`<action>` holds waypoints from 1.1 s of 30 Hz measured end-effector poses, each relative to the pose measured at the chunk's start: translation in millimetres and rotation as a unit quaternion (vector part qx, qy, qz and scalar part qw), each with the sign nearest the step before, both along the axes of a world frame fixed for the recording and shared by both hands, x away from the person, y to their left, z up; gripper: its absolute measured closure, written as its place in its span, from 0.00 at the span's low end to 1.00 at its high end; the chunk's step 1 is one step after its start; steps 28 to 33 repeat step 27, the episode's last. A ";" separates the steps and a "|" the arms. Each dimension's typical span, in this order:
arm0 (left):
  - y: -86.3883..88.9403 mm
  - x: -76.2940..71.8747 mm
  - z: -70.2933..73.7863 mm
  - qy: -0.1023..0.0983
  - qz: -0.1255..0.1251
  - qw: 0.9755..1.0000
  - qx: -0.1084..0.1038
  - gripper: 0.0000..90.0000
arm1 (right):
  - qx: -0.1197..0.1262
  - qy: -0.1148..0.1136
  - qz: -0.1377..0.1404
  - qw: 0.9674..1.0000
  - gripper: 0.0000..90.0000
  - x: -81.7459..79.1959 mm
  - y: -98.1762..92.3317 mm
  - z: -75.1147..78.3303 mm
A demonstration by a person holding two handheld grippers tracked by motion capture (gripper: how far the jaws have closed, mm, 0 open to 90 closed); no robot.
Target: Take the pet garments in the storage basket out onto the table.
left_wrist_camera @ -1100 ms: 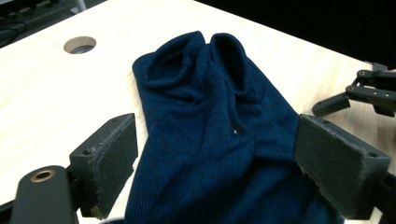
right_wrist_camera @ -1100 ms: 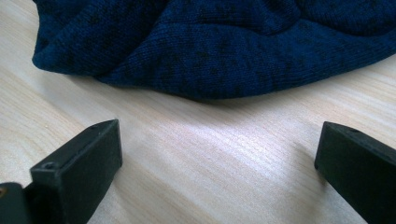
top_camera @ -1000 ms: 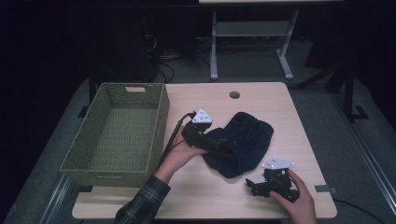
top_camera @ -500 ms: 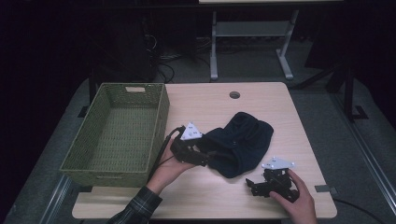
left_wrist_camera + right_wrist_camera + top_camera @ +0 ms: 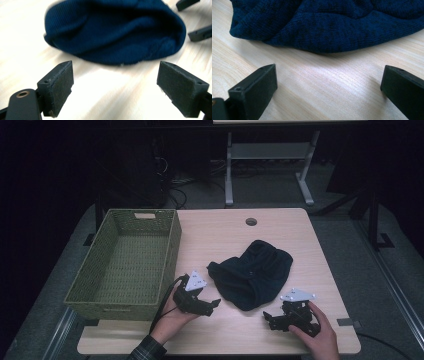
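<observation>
A dark blue knit hat (image 5: 252, 272) lies crumpled on the middle of the wooden table (image 5: 220, 232). My left gripper (image 5: 212, 305) sits just near-left of the hat, apart from it and open. In the left gripper view the hat (image 5: 115, 32) is ahead of the open left gripper (image 5: 115, 85), with bare wood between. My right gripper (image 5: 269, 319) rests on the table just short of the hat's near edge, open. In the right gripper view the hat (image 5: 332, 25) lies a short way beyond the open right gripper (image 5: 329, 85).
A green woven basket (image 5: 172, 250), with nothing in it, stands along the table's left side, close to my left hand. A round cable hole (image 5: 251, 222) is at the table's far middle. The other gripper's jaw tips (image 5: 200, 33) show at the upper right of the left gripper view.
My left gripper has drawn back from the hat's left side toward the table's near edge and is now off it. The right gripper has stayed put.
</observation>
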State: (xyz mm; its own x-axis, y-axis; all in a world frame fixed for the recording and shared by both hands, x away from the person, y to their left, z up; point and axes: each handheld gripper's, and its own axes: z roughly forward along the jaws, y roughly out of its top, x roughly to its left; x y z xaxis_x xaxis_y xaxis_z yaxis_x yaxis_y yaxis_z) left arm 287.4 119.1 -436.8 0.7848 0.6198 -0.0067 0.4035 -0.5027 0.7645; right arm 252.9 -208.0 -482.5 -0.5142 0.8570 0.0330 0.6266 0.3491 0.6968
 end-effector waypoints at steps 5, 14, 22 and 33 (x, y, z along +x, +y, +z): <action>-0.5 -4.4 -10.9 0.010 -0.005 0.999 0.033 0.15 | 0.000 0.000 0.000 1.000 0.00 0.0 0.0 0.0; -3.1 -7.9 -33.1 0.024 0.004 0.997 0.072 0.14 | 0.000 0.000 0.000 1.000 0.01 0.0 0.0 0.0; 2.2 -6.8 -39.5 0.022 0.002 0.999 0.037 0.14 | 0.000 0.000 0.000 1.000 0.01 0.0 0.0 -0.1; 3.6 -7.4 -40.6 0.019 0.000 0.999 0.031 0.14 | 0.000 0.000 0.000 1.000 0.00 0.0 0.0 -0.1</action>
